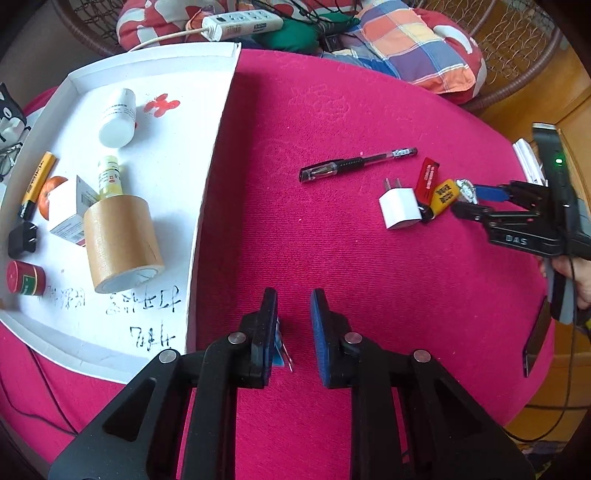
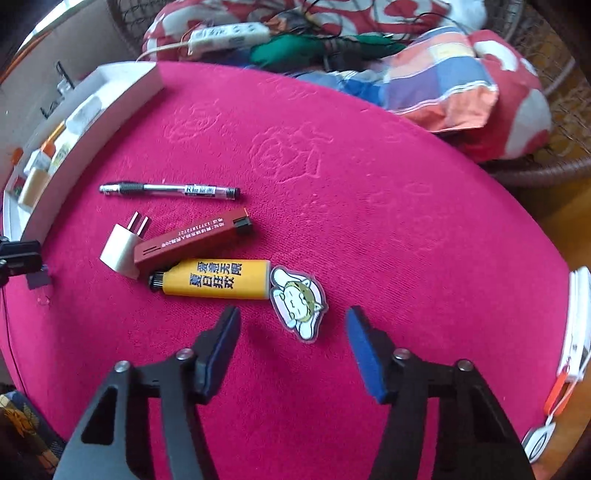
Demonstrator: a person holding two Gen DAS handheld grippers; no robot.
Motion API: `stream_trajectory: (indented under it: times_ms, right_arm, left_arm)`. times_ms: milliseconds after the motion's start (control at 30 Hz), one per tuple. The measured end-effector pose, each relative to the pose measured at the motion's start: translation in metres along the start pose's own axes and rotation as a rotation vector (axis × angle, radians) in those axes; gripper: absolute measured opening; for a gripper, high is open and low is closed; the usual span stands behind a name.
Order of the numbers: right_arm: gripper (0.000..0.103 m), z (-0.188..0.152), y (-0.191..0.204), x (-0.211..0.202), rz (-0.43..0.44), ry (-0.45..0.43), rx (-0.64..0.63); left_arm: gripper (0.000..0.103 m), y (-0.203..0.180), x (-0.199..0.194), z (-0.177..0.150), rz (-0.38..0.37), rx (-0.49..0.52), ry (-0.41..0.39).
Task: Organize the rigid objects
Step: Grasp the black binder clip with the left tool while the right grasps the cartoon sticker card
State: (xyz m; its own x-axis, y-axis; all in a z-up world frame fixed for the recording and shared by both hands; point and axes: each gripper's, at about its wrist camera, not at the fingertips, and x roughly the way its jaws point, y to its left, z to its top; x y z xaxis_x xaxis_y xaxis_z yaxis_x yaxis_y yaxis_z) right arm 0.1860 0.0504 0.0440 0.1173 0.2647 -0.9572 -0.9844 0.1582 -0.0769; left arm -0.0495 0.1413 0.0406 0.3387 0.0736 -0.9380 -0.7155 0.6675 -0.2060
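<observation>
Left fingers (image 1: 277,325) narrow, empty; right fingers (image 2: 362,343) apart over sticker (image 2: 298,302); yellow lighter (image 2: 214,278) beside.

Home, lived-in room. Round table (image 1: 369,258) under magenta towelling cover with embossed roses. Beyond claws: wicker chair (image 1: 517,74) piled with patchwork bedding (image 1: 417,48) and red-white cushion (image 1: 155,18), white power strip (image 1: 240,24) with trailing cables on top. White cardboard tray (image 1: 210,166) left of claws holds household odds: tape roll (image 1: 122,243), pill bottle (image 1: 118,118), battery (image 1: 37,184). Wooden furniture at right.
</observation>
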Motion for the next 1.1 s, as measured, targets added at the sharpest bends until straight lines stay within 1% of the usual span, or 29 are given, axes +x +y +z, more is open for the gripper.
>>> stream_trajectory:
  times_ms: [67,100,133,167,300,500,600,667,767,867,900,933,1000,1100]
  right_arm:
    - [0.05,0.004,0.003,0.0,0.007,-0.006,-0.033]
    - [0.044,0.005,0.004,0.0,0.01,-0.006,-0.045]
    - [0.033,0.006,0.004,-0.002,0.01,-0.004,-0.06]
    - [0.029,0.006,0.003,-0.003,0.012,0.0,-0.064]
    - [0.027,-0.006,-0.002,-0.013,0.034,-0.025,-0.011]
    - [0.027,-0.031,-0.009,-0.056,0.112,-0.147,0.145]
    - [0.027,-0.041,-0.009,-0.081,0.146,-0.214,0.199]
    - [0.027,-0.045,-0.01,-0.094,0.171,-0.254,0.231]
    - [0.027,-0.045,-0.01,-0.101,0.217,-0.285,0.273]
    - [0.027,-0.048,-0.008,-0.103,0.227,-0.291,0.285]
    - [0.027,-0.049,-0.007,-0.105,0.214,-0.295,0.297]
    - [0.027,-0.05,-0.005,-0.105,0.214,-0.292,0.297]
    - [0.027,-0.051,-0.004,-0.107,0.213,-0.29,0.294]
    - [0.027,-0.057,-0.003,-0.115,0.206,-0.292,0.29]
  left_arm:
    - [0.018,-0.002,-0.008,-0.004,-0.007,-0.006,-0.012]
    - [0.018,-0.002,-0.011,-0.007,-0.013,-0.012,-0.017]
    - [0.018,-0.007,-0.013,-0.009,-0.014,-0.015,-0.023]
    - [0.018,-0.01,-0.016,-0.012,-0.013,-0.017,-0.028]
    - [0.018,-0.019,-0.024,-0.008,-0.023,-0.018,-0.046]
    - [0.018,-0.035,-0.038,-0.006,-0.032,0.032,-0.08]
    - [0.018,-0.031,-0.052,-0.01,-0.031,0.035,-0.11]
    - [0.018,-0.028,-0.055,-0.015,-0.016,0.04,-0.108]
    - [0.018,-0.021,-0.044,-0.028,0.039,0.042,-0.075]
    - [0.023,-0.017,-0.03,-0.034,0.076,0.027,-0.045]
    - [0.03,-0.017,-0.026,-0.035,0.077,0.03,-0.043]
    - [0.041,-0.018,-0.023,-0.035,0.075,0.032,-0.04]
    - [0.051,-0.022,-0.015,-0.033,0.079,0.036,-0.036]
    - [0.052,-0.025,-0.002,-0.027,0.111,0.028,-0.02]
